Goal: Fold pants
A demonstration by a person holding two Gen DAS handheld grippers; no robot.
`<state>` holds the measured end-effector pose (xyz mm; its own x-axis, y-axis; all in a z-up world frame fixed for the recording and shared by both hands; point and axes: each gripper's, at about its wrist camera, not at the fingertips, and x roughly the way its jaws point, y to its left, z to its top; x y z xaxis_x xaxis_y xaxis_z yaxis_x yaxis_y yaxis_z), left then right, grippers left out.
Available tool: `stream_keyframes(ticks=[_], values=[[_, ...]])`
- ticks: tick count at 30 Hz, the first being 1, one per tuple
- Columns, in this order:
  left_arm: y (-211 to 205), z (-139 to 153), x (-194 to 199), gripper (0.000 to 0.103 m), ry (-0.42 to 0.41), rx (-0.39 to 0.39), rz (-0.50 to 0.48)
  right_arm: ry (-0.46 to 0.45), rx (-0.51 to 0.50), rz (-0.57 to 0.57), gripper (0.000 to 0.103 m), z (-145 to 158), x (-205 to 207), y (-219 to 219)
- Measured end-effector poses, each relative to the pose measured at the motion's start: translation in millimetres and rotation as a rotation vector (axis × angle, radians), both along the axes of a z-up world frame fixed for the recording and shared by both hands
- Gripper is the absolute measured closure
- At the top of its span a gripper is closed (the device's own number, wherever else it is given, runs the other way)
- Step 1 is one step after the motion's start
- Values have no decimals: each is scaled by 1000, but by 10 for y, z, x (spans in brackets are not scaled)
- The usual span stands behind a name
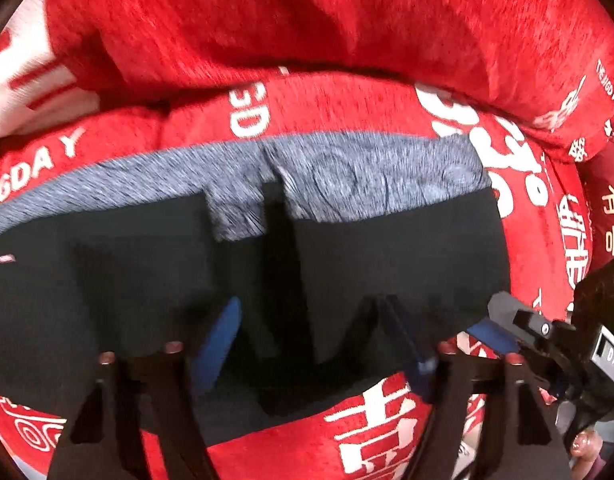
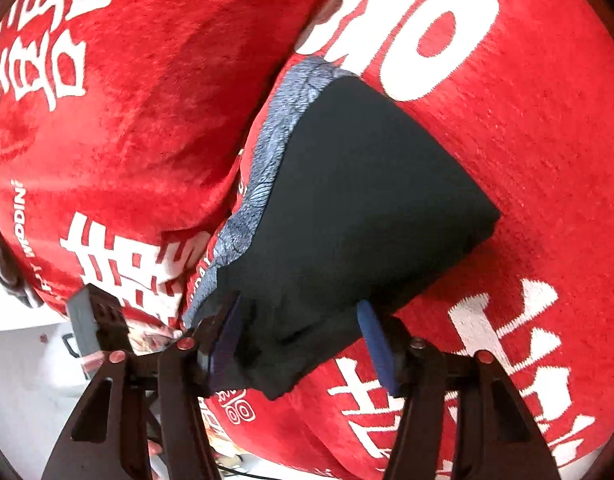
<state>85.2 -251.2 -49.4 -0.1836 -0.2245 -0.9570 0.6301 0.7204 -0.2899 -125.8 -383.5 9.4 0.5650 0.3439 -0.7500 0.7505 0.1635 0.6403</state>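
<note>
1. Nearest my left camera are my own black fingers with blue pads (image 1: pixel 221 340); my left gripper (image 1: pixel 311 344) stands spread, pointing steeply down over the black pants (image 1: pixel 387 248), and its pads do not visibly press the cloth; the frame is blurred, so I cannot tell whether they touch it.
2. My right gripper (image 2: pixel 307 344) is also spread; the near corner of the pants (image 2: pixel 367 200) lies between its blue pads, loose, with a clear gap on the right-hand side.
3. The pants lie folded into a compact dark block on a red blanket (image 1: pixel 267 32) with white lettering; a grey patterned waistband (image 1: pixel 347 168) shows along the far edge, and along the left edge in the right view.
4. The blanket rises in a thick fold behind the pants; its lettering is partly readable, partly smeared.
5. The right gripper's housing (image 1: pixel 547 332) shows at the left view's right edge.
</note>
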Motion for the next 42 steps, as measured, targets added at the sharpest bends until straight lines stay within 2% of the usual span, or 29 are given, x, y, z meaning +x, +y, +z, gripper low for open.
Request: stream_keyframes(ticks=[1, 2, 3, 4, 5, 8, 10, 12, 13, 15, 16, 17, 19, 23, 26, 28, 29, 31, 35, 39, 42], values=[[-3, -16, -14, 41, 10, -4, 1, 3, 10, -10, 46, -33, 7, -4], [-9, -47, -36, 56, 24, -5, -2, 9, 22, -24, 50, -76, -2, -21], [-14, -61, -57, 59, 37, -6, -9, 12, 33, -39, 64, -112, -19, -20], [-16, -59, -77, 59, 30, -4, -11, 16, 45, -55, 93, -131, -44, -30], [-15, -27, -91, 64, 20, -11, -12, 21, 50, -65, 98, -148, -55, -44], [8, 151, -124, 67, -27, -31, -22, -9, 37, -77, 98, -55, -20, -91], [59, 259, -165, 67, -81, -35, -41, -30, 11, -38, 98, 63, 43, -53], [111, 224, -206, 67, -115, 3, -55, -14, -10, 26, 98, 94, 86, 25], [145, 124, -227, 67, -110, 37, -53, 7, -19, 44, 98, 59, 104, 56], [206, 9, -221, 66, -88, 44, -21, 53, -13, 28, 99, -82, 74, 94], [235, -14, -213, 60, -88, 37, 5, 69, -5, 16, 99, -151, 59, 97], [245, -6, -210, 47, -105, 44, 18, 81, -1, 12, 99, -190, 58, 96], [257, 53, -209, 32, -146, 56, 23, 79, -11, 39, 96, -159, 90, 80], [308, 208, -168, 32, -161, 51, 7, 87, -10, 188, 85, 31, 213, 62], [291, 413, -84, 32, -194, 31, 18, 38, -83, 281, 76, 346, 266, 5], [229, 520, -15, 32, -217, 12, 18, 4, -166, 306, 44, 557, 310, -111], [179, 553, 5, 32, -224, 2, 17, 2, -224, 303, 41, 638, 335, -204], [75, 582, 46, 32, -224, -6, 10, 25, -292, 285, 41, 661, 422, -391], [-270, 464, 42, 32, -211, -15, -22, 138, -336, 233, 41, 422, 579, -809], [-505, 263, -28, 32, -234, 14, -52, 249, -393, 286, 42, 191, 841, -997], [-484, 68, -42, 32, -238, 84, -54, 329, -407, 365, 42, -45, 996, -971]])
